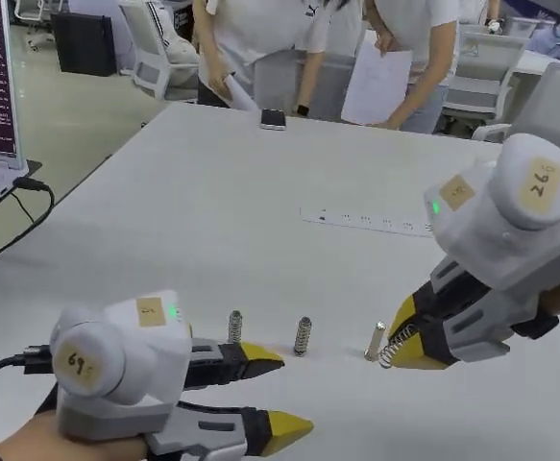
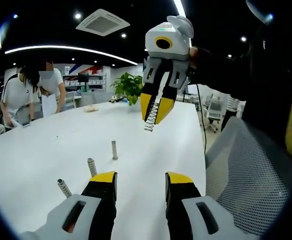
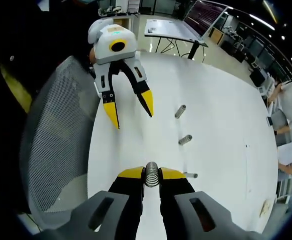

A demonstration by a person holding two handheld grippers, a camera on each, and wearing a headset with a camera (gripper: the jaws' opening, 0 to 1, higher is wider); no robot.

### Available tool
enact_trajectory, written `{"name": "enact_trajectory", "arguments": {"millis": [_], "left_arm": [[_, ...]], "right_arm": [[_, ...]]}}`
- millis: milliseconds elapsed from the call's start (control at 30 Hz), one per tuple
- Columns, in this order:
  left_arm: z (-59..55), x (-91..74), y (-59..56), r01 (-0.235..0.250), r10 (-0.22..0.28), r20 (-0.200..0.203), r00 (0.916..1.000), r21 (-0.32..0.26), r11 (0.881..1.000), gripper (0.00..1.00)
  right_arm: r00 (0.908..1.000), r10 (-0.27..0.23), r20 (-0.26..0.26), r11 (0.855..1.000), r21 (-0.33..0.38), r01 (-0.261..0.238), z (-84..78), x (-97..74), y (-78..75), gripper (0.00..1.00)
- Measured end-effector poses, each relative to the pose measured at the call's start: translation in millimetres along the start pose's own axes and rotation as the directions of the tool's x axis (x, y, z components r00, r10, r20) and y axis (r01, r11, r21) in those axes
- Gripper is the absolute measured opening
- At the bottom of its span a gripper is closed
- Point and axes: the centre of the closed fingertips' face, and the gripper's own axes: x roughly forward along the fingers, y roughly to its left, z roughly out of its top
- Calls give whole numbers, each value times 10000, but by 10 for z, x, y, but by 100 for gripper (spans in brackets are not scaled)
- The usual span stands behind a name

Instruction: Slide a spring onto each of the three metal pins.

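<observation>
At the right of the head view, the right gripper [image 1: 406,336] has its yellow fingers clenched on a spring [image 1: 393,349]. The spring's free end hangs just beside the bare pin [image 1: 375,341], which stands on the white bench [image 1: 260,211]. Whether spring and pin touch cannot be told. In the right gripper view the spring sits end-on between the fingers at lower centre, with the bare pin just to its right. Left of the bare pin in the head view, the middle pin [image 1: 303,336] and the left pin [image 1: 234,327] each carry a spring already. At the lower left, the left gripper [image 1: 278,396] has its fingers released and holds nothing, with its tips near the left pin. A phone [image 1: 273,118] lies at upper centre near the bench's far edge, where two people stand.
</observation>
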Motion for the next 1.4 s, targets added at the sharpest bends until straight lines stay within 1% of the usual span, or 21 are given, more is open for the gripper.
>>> {"name": "enact_trajectory", "arguments": {"millis": [233,300,467,700,833,967,1067,1100,1133,1267,1400], "left_arm": [[-30,-124,24,-266,269,124,9996,-292,9992,41],[-50,-163,52,-463,467,104,9989,-331,9984,43],[-38,-255,101,-756,771,278,9966,-493,9959,46],[-61,-335,89,-897,919,322,9952,-646,9939,50],[-56,-358,73,-952,979,366,9945,-700,9930,52],[-49,-377,69,-1014,1041,405,9937,-636,9928,54],[-57,-370,55,-986,1012,398,9941,-624,9932,55],[-57,-368,52,-977,1002,397,9942,-626,9932,55],[-60,-356,40,-936,959,373,9947,-584,9939,55],[-56,-342,23,-879,897,345,9954,-515,9948,56],[-65,-326,8,-835,848,295,9960,-435,9956,58]], "right_arm": [[9999,-154,-75,9998,151,155,-71,-43,-95,9],[9998,-185,-97,9996,229,187,-93,-49,-131,9],[9994,-298,-163,9988,382,304,-135,-43,-216,9],[9992,-393,-116,9965,731,401,-163,-38,-339,9],[9979,-541,-358,9958,714,566,-216,-33,-430,9],[9968,-674,-422,9945,775,705,-231,-37,-527,9],[9957,-773,-519,9930,855,815,-252,-12,-628,9],[9955,-779,-536,9930,849,822,-256,-7,-639,9],[9950,-760,-650,9929,864,815,-279,22,-679,9],[9914,-695,-1112,9940,764,783,-343,96,-757,9],[9906,-540,-1258,9954,715,633,-349,167,-800,9]]}}
